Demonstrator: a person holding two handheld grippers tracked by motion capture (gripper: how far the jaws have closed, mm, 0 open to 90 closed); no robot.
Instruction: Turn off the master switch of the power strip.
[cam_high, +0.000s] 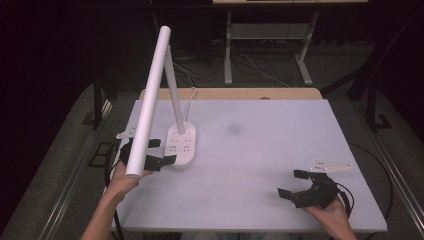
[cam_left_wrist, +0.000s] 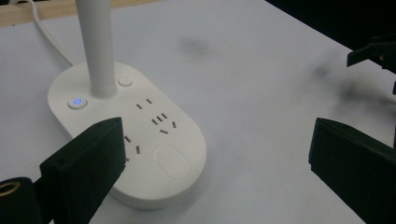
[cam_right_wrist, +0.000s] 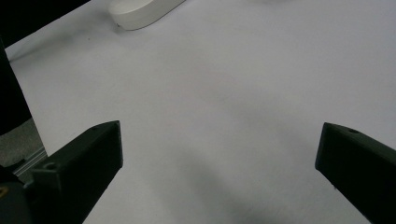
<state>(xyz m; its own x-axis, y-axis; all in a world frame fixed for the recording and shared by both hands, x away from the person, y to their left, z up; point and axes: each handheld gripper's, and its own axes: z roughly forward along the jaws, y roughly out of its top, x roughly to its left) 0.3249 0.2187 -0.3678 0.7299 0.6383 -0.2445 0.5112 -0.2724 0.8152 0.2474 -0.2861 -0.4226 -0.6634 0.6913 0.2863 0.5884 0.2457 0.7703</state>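
Note:
A white desk lamp stands on the table's left side, its oval base (cam_high: 183, 146) carrying sockets and buttons. The long tube head (cam_high: 149, 100) leans forward over my left hand. My left gripper (cam_high: 161, 152) is open just left of the base, with nothing between its jaws. In the left gripper view the base (cam_left_wrist: 154, 140) lies ahead, a blue-lit button (cam_left_wrist: 77, 101) glowing beside the stem (cam_left_wrist: 99, 46). My right gripper (cam_high: 294, 183) is open over bare table at the front right, holding nothing. The base's end (cam_right_wrist: 140, 11) shows far off in the right gripper view.
The white tabletop (cam_high: 260, 140) has a faint dark smudge (cam_high: 234, 129) near its middle. The lamp's white cord (cam_high: 191, 97) runs off the back edge over a wooden strip (cam_high: 250, 93). Table legs and cables stand on the floor behind.

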